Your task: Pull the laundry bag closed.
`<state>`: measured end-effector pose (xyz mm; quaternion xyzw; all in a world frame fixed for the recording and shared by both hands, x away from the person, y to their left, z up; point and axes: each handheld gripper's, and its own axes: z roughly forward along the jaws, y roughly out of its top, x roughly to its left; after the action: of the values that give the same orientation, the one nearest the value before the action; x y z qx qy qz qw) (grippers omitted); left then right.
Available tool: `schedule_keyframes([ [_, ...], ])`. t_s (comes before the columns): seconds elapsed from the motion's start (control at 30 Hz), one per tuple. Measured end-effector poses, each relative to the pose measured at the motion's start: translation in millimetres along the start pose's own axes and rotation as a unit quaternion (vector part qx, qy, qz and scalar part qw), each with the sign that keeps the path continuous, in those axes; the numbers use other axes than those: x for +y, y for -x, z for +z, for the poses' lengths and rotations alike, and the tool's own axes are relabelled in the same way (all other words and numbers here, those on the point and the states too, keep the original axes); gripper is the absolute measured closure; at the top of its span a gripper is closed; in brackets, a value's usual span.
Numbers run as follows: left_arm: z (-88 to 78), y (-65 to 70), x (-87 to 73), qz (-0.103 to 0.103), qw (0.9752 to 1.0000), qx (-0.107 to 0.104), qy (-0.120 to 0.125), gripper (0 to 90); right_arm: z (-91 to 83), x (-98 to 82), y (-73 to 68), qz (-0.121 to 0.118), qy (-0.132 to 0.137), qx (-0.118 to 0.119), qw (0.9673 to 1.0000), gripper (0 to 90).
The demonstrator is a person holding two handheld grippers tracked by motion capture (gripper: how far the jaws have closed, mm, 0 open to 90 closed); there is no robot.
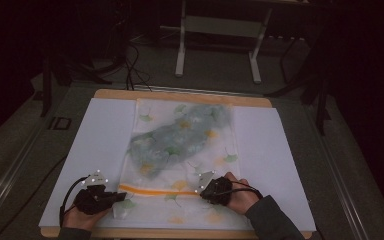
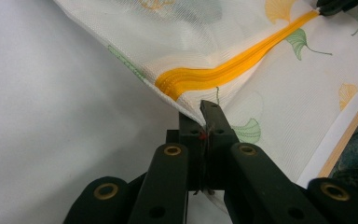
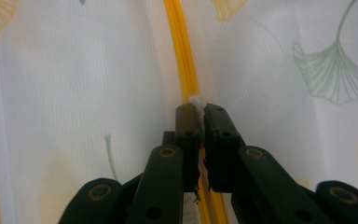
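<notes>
**Both claws pinched on one mesh bag**

My left claw (image 2: 204,122) is closed on the bag's (image 1: 185,150) edge, just below the end of the orange zipper (image 2: 233,70), lifting the fabric slightly. My right claw (image 3: 200,116) is clamped on a small white tab on that zipper. Both hands lie low at the near edge, left (image 1: 80,216) and right (image 1: 240,197). One bag lies on one white sheet (image 1: 100,135) on the table (image 1: 180,233).
</notes>
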<state>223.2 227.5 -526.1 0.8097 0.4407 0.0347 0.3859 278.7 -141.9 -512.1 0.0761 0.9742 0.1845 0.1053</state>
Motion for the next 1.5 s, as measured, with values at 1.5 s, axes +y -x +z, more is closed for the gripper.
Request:
schedule_keyframes([
  [1.5,-0.2,-0.9,-0.9,0.0,1.0,0.001,-0.001,88.6,-17.6,-50.9,13.3,0.052,0.029,0.005,0.9982,85.1],
])
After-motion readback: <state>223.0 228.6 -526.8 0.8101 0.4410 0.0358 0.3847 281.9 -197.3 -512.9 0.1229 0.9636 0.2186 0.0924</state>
